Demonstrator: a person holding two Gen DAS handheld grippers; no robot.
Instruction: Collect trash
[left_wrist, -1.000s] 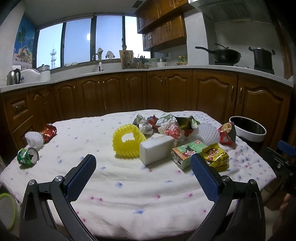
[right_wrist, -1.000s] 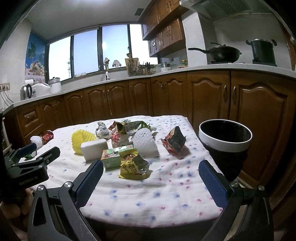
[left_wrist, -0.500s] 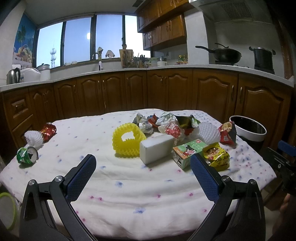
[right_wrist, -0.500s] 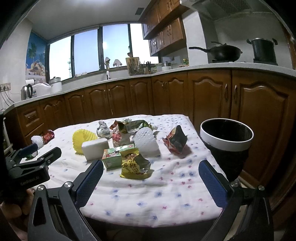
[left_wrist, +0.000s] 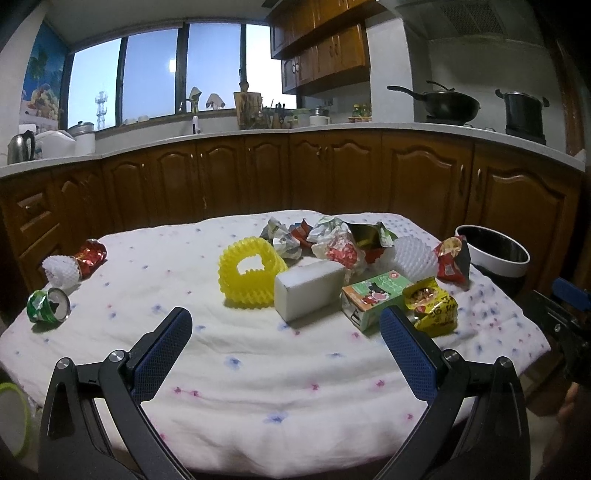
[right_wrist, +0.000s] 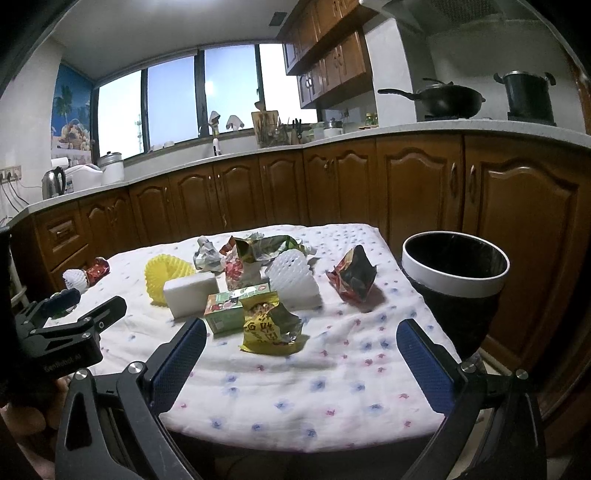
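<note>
Since both claws hang short of the near edge of the table with nothing between their fingers, the coming move turns on which piece of rubbish lies closest to which claw.

In the left wrist view, the left claw is spread wide and empty. Straight ahead of it, towards the middle of the cloth, stand the yellow foam net and the white box, touching side by side; the box's long axis runs slantwise, from near left to far right. The green carton and the yellow snack bag lie just beyond the right-hand finger. Far off to the left, well apart from the heap, sit the crushed green can, the white foam net and a red wrapper; these I judge to be the left claw's natural share. The bin stands off the right end of the table.

In the right wrist view, the right claw is likewise spread and empty. The yellow snack bag lies just ahead of it, somewhat left of centre, leaning on the green carton. The red and black wrapper lies further on to the right, nearest the bin, which stands beside the table's right edge. The left claw shows at the left margin, also spread. By my judgement the right claw is the nearer to the snack bag and to the bin, so a short reach forward and slightly left serves.
</note>
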